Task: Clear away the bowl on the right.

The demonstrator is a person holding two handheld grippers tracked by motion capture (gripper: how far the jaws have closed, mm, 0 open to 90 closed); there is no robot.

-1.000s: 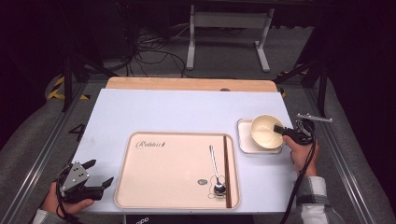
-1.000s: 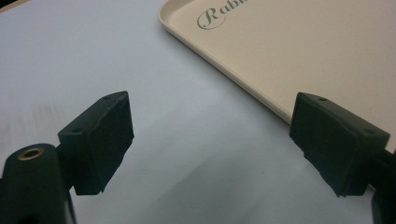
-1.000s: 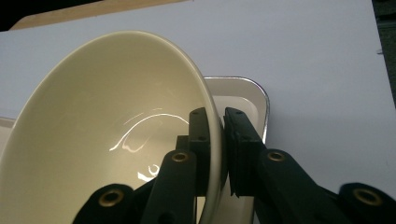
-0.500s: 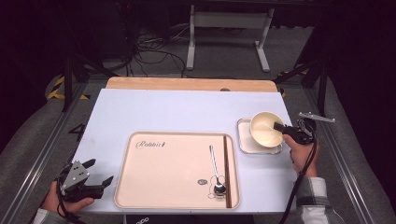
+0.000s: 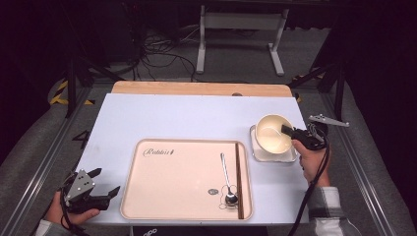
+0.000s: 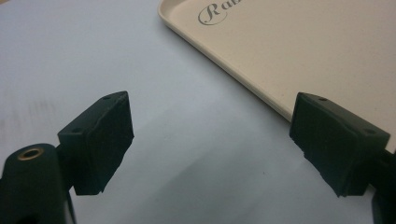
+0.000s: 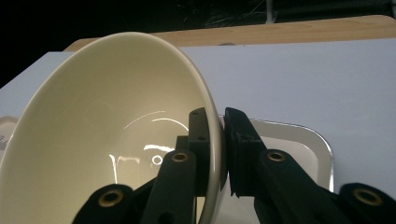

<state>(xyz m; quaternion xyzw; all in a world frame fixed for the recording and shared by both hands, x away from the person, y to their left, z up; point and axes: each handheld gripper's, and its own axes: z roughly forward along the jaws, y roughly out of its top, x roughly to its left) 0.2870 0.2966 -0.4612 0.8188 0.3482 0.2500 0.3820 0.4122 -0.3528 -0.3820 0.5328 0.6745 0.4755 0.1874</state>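
At the near left corner of the pale blue table (image 5: pixel 196 118), the left gripper (image 5: pixel 105 184) lay in the person's left hand (image 5: pixel 66 214), its blocky black jaws spread wide with nothing between them, just beside the tray (image 5: pixel 162 196). That tray was a smooth cream rectangle with rounded corners and a script logo; a slim metal spoon (image 5: pixel 227 177) rested in it, bowl toward the near edge, alongside a thin dark stick (image 5: pixel 239 179). Farther right, the right gripper (image 5: pixel 290 132), held in the right hand (image 5: pixel 310 160), was clamped on the rim of a glossy cream bowl (image 5: pixel 273 133), one jaw inside and one outside. The round bowl was tilted over a shallow white square dish (image 5: pixel 259 155). A bare wooden strip (image 5: pixel 196 88) edged the table's far side.
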